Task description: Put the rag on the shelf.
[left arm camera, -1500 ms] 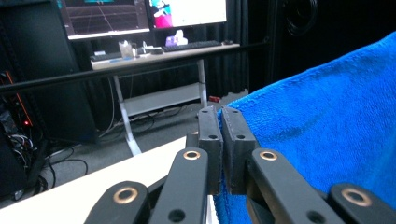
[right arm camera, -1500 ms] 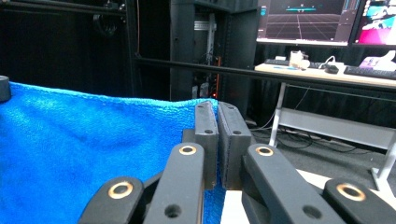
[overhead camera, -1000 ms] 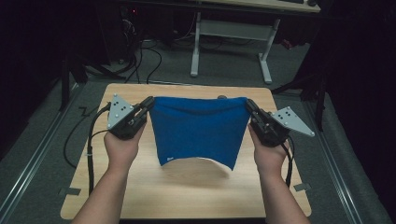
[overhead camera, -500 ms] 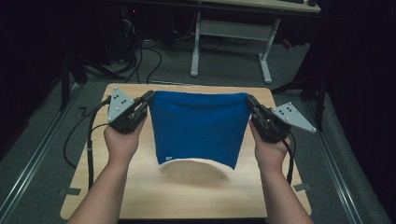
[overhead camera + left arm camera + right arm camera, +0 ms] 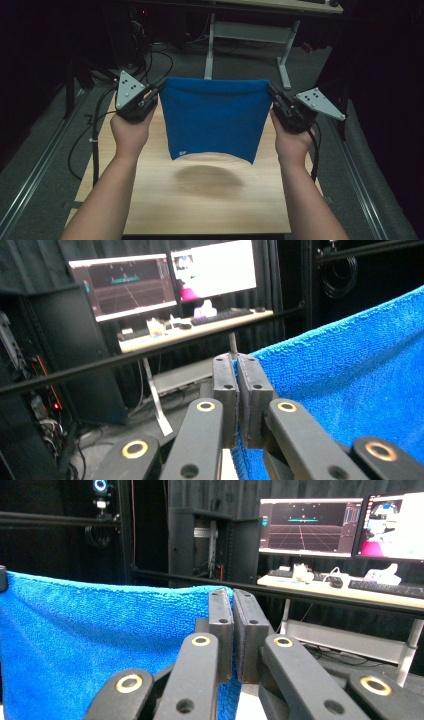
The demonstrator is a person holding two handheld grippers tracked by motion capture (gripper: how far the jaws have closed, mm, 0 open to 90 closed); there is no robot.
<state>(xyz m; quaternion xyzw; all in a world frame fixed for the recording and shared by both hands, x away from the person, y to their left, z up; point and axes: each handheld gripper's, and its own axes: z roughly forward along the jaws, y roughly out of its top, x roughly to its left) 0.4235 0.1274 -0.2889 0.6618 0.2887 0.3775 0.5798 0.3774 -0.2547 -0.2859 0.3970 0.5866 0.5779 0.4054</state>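
A blue towel (image 5: 212,120) hangs folded in the air above the wooden table (image 5: 210,200), stretched between both grippers. My left gripper (image 5: 159,89) is shut on its upper left corner, and my right gripper (image 5: 270,89) is shut on its upper right corner. The lower edge hangs clear of the tabletop and casts a shadow there. In the left gripper view the jaws (image 5: 237,375) pinch the blue towel (image 5: 350,390) at its edge. In the right gripper view the jaws (image 5: 232,612) clamp the blue towel (image 5: 100,645), which spreads to the left.
Beyond the table stands a desk on white legs (image 5: 245,35) with cables on the floor. Monitors (image 5: 310,527) and a keyboard sit on a desk behind. Metal rails (image 5: 30,185) run along the floor on both sides.
Both grippers have risen and moved away from the person, lifting the towel off the table so it hangs free.
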